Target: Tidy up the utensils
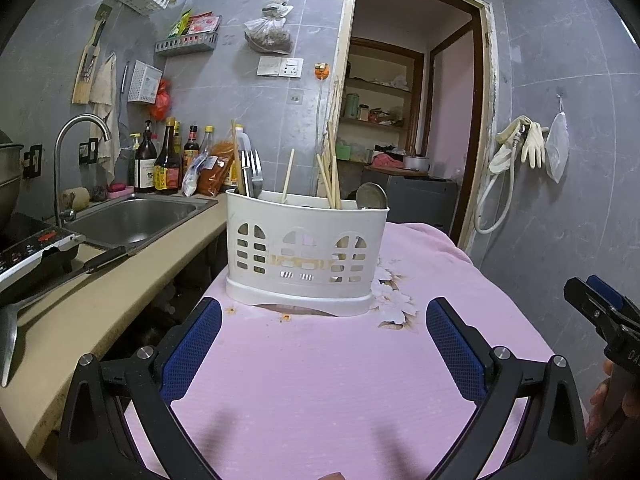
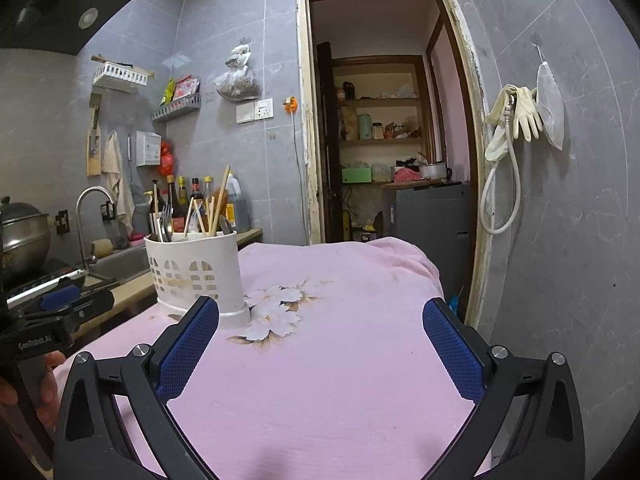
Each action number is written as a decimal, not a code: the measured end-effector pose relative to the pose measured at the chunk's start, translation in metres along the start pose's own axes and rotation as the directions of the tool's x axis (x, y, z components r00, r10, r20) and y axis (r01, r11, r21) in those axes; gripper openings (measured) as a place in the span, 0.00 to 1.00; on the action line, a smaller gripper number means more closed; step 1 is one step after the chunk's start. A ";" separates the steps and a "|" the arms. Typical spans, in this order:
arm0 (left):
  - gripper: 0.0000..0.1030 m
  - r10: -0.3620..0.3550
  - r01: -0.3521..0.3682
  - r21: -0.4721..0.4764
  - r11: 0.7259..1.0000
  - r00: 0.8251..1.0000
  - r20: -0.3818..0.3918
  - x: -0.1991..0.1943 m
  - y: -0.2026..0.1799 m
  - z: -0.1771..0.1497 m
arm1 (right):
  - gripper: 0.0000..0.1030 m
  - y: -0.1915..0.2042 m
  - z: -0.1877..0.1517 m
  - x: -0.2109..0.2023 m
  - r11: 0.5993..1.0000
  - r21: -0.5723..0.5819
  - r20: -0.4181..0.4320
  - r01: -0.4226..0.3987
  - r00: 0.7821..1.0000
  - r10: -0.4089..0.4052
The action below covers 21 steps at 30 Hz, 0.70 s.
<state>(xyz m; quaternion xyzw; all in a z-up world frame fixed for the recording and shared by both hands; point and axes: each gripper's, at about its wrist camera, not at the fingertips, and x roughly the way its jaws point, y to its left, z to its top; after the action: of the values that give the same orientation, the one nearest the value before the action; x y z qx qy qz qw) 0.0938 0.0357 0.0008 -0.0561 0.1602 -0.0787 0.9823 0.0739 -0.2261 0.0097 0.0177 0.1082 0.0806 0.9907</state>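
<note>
- Left gripper (image 1: 323, 334): jaws spread wide, holding nothing, hovering over the pink cloth (image 1: 320, 380).
- Right gripper (image 2: 320, 334): likewise spread and unladen, level above the cloth.
- Caddy (image 1: 302, 258) stands upright on the cloth, holding chopsticks (image 1: 331, 168), forks (image 1: 252, 172), spoon (image 1: 372, 197).

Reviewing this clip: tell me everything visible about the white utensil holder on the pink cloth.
The white utensil holder looks like plastic, with an oval body, a wider foot and arched window cutouts across its front; a yellowish stain band crosses the middle. It stands upright on the pink cloth, beside a printed flower. Inside stand a fork, pale chopsticks and a spoon, sorted toward different parts. Neither the left gripper nor the right gripper touches it; both are open.
</note>
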 end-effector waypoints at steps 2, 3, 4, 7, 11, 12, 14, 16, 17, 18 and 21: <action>0.97 0.000 0.000 -0.002 1.000 1.000 0.001 0.000 0.000 0.000 | 1.00 0.000 0.000 0.000 1.000 -0.001 0.000 0.001 1.000 -0.001; 0.97 0.000 0.000 -0.003 1.000 1.000 0.002 0.000 0.000 0.000 | 1.00 0.000 0.001 0.001 1.000 0.000 -0.001 0.000 1.000 0.000; 0.97 0.000 0.000 -0.003 1.000 1.000 0.002 -0.001 0.000 -0.001 | 1.00 0.000 0.000 0.000 1.000 0.001 -0.001 0.000 1.000 0.000; 0.97 0.000 0.000 -0.003 1.000 1.000 0.003 -0.001 0.001 -0.001 | 1.00 0.001 0.000 0.000 1.000 0.000 -0.001 0.000 1.000 0.000; 0.97 -0.001 0.001 -0.004 1.000 1.000 0.002 -0.001 0.002 -0.002 | 1.00 0.002 0.000 0.001 1.000 0.001 -0.007 -0.003 1.000 0.003; 0.97 -0.001 0.001 -0.006 1.000 1.000 0.002 -0.001 0.003 -0.002 | 1.00 0.002 0.000 0.002 1.000 0.000 -0.008 -0.004 1.000 0.004; 0.97 0.001 -0.001 -0.006 1.000 1.000 0.001 -0.002 0.003 -0.002 | 1.00 0.002 0.000 0.002 1.000 -0.001 -0.008 -0.004 1.000 0.004; 0.97 -0.001 0.001 -0.007 1.000 1.000 0.001 -0.002 0.003 -0.002 | 1.00 0.003 -0.001 0.003 1.000 -0.001 -0.009 -0.006 1.000 0.006; 0.97 -0.001 0.001 -0.008 1.000 1.000 0.003 -0.002 0.003 -0.002 | 1.00 0.003 -0.001 0.003 1.000 -0.001 -0.010 -0.006 1.000 0.006; 0.97 0.000 0.000 -0.008 1.000 1.000 0.003 -0.002 0.003 -0.002 | 1.00 0.003 -0.001 0.003 1.000 -0.002 -0.010 -0.006 1.000 0.006; 0.97 0.001 -0.001 -0.006 1.000 1.000 0.002 -0.002 0.004 -0.003 | 1.00 0.003 -0.001 0.003 1.000 0.001 -0.011 -0.007 1.000 0.007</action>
<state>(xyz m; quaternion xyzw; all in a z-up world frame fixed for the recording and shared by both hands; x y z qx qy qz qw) 0.0919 0.0393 -0.0016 -0.0588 0.1597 -0.0776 0.9823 0.0757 -0.2223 0.0079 0.0181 0.1135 0.0839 0.9898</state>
